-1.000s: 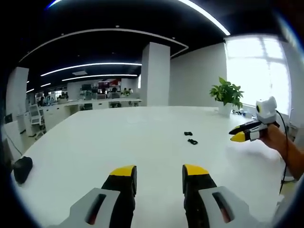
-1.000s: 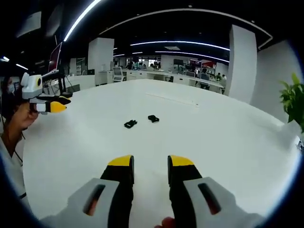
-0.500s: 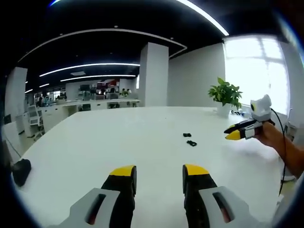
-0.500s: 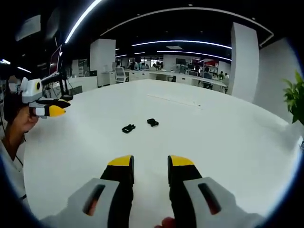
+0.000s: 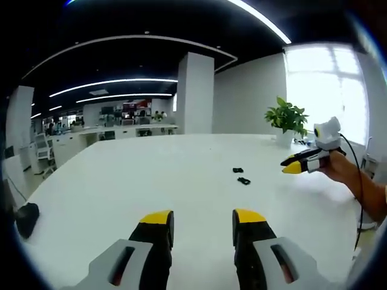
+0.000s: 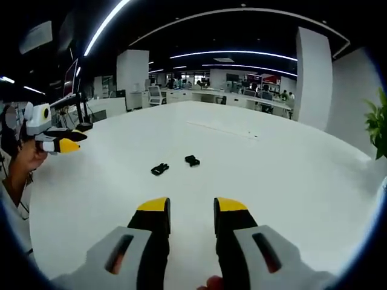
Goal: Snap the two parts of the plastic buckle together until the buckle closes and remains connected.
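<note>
The two buckle parts (image 6: pixel 159 169) (image 6: pixel 192 161) lie apart mid-frame on the table (image 6: pixel 290 181), lower in the right gripper view than before. Both grippers (image 5: pixel 202 219) (image 6: pixel 191 206) hover released, the right one now nearer the parts.

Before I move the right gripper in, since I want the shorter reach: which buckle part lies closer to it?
The left-hand buckle part in the right gripper view; it lies lower in frame, nearer the fingers, than the other part.

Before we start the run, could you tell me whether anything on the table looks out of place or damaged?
Nothing stands out: the two buckle halves lie apart on the white table, seemingly intact though small in view.
</note>
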Available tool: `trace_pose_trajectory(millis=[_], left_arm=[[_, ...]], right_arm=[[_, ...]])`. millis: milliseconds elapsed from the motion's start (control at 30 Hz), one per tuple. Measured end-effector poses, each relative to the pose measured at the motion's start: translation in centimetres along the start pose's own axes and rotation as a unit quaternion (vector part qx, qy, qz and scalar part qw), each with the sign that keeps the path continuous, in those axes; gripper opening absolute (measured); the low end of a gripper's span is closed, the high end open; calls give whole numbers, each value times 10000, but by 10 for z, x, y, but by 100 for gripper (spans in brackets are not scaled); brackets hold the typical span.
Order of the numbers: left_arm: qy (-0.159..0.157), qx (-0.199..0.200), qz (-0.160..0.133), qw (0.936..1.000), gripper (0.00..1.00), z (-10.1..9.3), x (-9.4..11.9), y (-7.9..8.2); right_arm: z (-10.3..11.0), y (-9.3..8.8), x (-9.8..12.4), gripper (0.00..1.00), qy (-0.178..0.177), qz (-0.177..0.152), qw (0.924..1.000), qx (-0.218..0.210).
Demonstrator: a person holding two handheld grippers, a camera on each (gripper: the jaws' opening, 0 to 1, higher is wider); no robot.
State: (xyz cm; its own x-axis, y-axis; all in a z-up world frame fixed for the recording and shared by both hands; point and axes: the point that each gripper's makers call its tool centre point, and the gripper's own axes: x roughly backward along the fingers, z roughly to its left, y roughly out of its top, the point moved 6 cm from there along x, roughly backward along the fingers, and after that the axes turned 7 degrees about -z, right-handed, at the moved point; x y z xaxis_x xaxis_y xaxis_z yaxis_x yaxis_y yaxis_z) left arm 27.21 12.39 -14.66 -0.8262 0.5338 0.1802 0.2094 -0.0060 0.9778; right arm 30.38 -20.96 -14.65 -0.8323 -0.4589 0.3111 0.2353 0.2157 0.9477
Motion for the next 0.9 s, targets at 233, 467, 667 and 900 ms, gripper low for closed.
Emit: trace_pose_trajectory(millis=[233,467,667,900], left_arm=[[-51,-53,37,10000,38,0,-7,2],[-139,-103,98,9998,39,0,-15,2],[-268,-123,138,9995,39,-3,-20,5],[-386,-176,138,9990,39,-12,-27,10]], right_arm=[[-1,1,-5,28,40,62,10000,47],[-5,4,-14,28,86,133,9998,154],[-6,7,-19,28,140,166,9995,217],[-6,9,-27,28,226,222,9990,314]])
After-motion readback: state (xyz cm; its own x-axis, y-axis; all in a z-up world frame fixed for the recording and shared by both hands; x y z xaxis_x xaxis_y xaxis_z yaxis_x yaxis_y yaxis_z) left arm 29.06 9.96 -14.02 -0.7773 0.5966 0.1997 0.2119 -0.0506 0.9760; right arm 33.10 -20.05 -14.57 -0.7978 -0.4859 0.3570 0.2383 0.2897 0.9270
